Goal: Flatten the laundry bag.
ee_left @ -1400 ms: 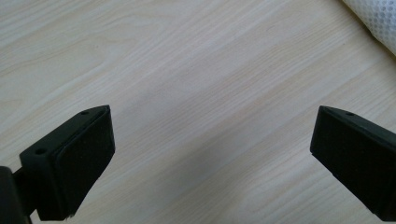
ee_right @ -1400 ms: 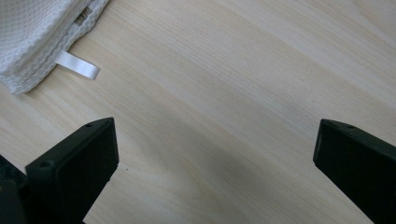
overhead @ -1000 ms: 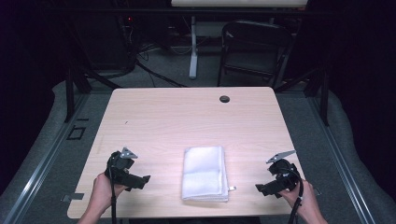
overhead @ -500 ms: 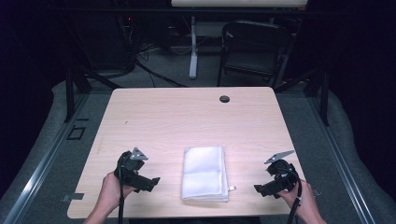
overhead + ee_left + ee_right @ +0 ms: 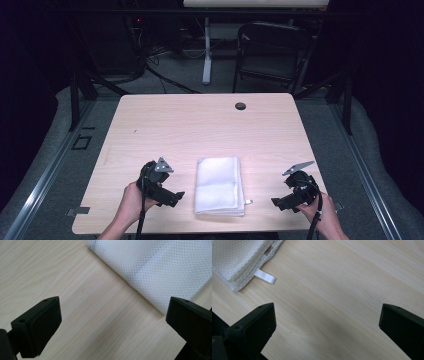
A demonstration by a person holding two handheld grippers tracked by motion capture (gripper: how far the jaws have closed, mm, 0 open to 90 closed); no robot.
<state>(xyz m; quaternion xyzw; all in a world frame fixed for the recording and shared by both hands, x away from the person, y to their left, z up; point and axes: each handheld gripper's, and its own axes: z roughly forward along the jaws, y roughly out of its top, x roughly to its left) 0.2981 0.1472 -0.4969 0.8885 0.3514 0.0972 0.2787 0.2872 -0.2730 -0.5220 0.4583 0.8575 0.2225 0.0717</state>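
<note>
The left tool (image 5: 172, 196) is released, jaws spread wide over bare desk (image 5: 200, 125), with the folded white towel (image 5: 219, 185) just beyond its tips. The right tool (image 5: 278, 202) is likewise released, well apart from the towel, whose small loop tag (image 5: 265, 276) points toward it.

- My left gripper (image 5: 176, 196) moved right along the table's near edge, from well apart to just beside the folded white towel (image 5: 219, 185).
- It turned too; the grey plate sits more upright.
- My left hand (image 5: 131, 202) came in with it.
- Left gripper view: jaws wide apart, towel edge between them.
</note>
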